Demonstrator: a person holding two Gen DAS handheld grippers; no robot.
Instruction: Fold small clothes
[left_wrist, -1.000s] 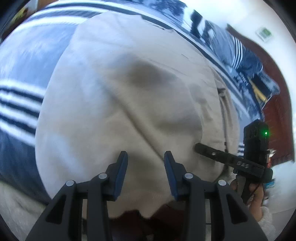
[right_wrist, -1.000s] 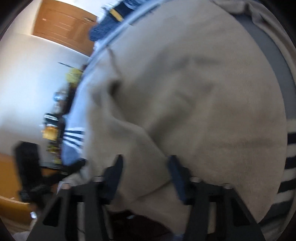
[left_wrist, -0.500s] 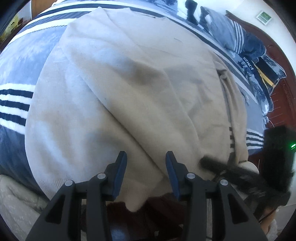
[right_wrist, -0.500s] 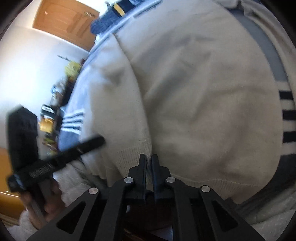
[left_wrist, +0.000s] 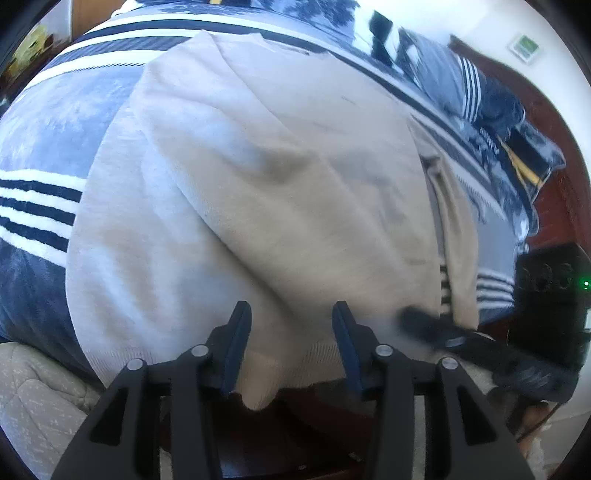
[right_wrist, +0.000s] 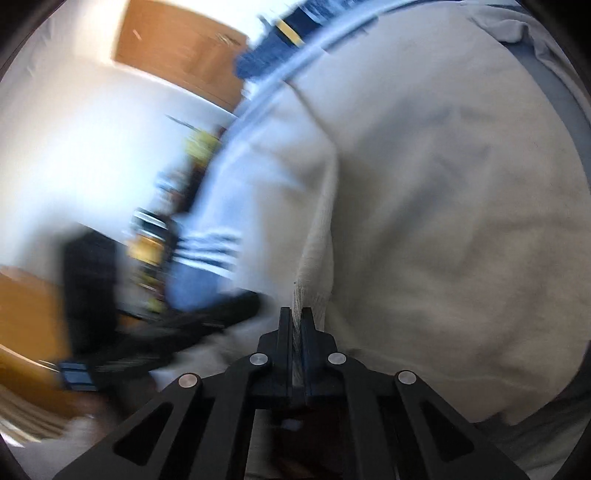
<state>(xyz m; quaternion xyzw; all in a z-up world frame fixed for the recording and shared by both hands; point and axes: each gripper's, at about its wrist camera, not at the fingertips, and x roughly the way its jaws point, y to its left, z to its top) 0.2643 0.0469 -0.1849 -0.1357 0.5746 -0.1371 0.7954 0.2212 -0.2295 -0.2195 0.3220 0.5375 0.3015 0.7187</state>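
Note:
A beige knit sweater (left_wrist: 280, 192) lies spread on a blue bedspread with white and navy stripes (left_wrist: 48, 147). My left gripper (left_wrist: 291, 321) is open, its blue-padded fingers straddling the sweater's near hem without holding it. My right gripper (right_wrist: 295, 317) is shut on the sweater's ribbed hem (right_wrist: 314, 240), which rises from the jaws as a lifted edge; the sweater body (right_wrist: 461, 221) fills the right wrist view. The right gripper also shows in the left wrist view (left_wrist: 436, 325), blurred, at the sweater's right hem.
Pillows and folded dark clothes (left_wrist: 491, 110) lie at the bed's far right by a dark wooden headboard (left_wrist: 561, 206). A quilted beige cover (left_wrist: 33, 398) hangs at the near edge. A wooden door (right_wrist: 177, 55) and cluttered shelf (right_wrist: 155, 236) stand left, blurred.
My right gripper closed on the sweater's hem and now lifts it, swinging with motion blur. My left gripper stays open and has pulled back slightly toward the near hem.

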